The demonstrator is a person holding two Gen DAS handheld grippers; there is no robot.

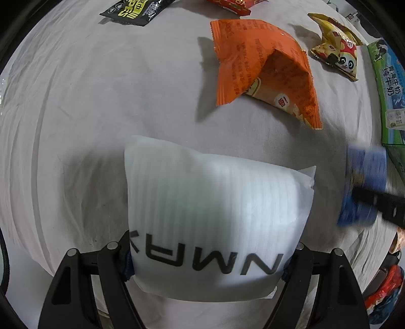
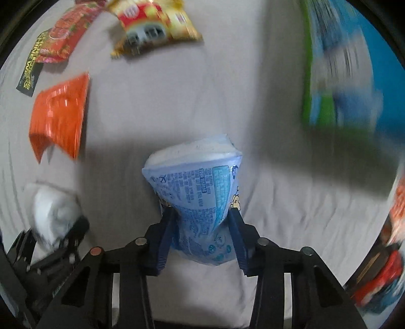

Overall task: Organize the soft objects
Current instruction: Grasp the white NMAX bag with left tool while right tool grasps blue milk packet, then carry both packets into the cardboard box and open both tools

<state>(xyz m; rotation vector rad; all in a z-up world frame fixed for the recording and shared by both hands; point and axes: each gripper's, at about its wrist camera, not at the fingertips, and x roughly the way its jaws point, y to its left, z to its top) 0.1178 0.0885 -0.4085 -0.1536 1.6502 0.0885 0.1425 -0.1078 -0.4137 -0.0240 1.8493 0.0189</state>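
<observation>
My left gripper (image 1: 207, 260) is shut on a white foam pouch (image 1: 215, 210) with black letters, held over the white sheet (image 1: 88, 101). My right gripper (image 2: 202, 227) is shut on a blue printed tissue pack (image 2: 197, 192), squeezed at its waist. The right gripper and blue pack show blurred at the right in the left wrist view (image 1: 364, 187). The left gripper with the white pouch shows blurred at the lower left in the right wrist view (image 2: 53, 215).
An orange snack bag (image 1: 265, 68), a yellow panda snack bag (image 1: 336, 48), a black packet (image 1: 134, 10) and a red packet (image 1: 233, 3) lie on the sheet. A green and blue milk carton box (image 1: 389, 88) stands at the right. Red packets (image 2: 384, 275) lie lower right.
</observation>
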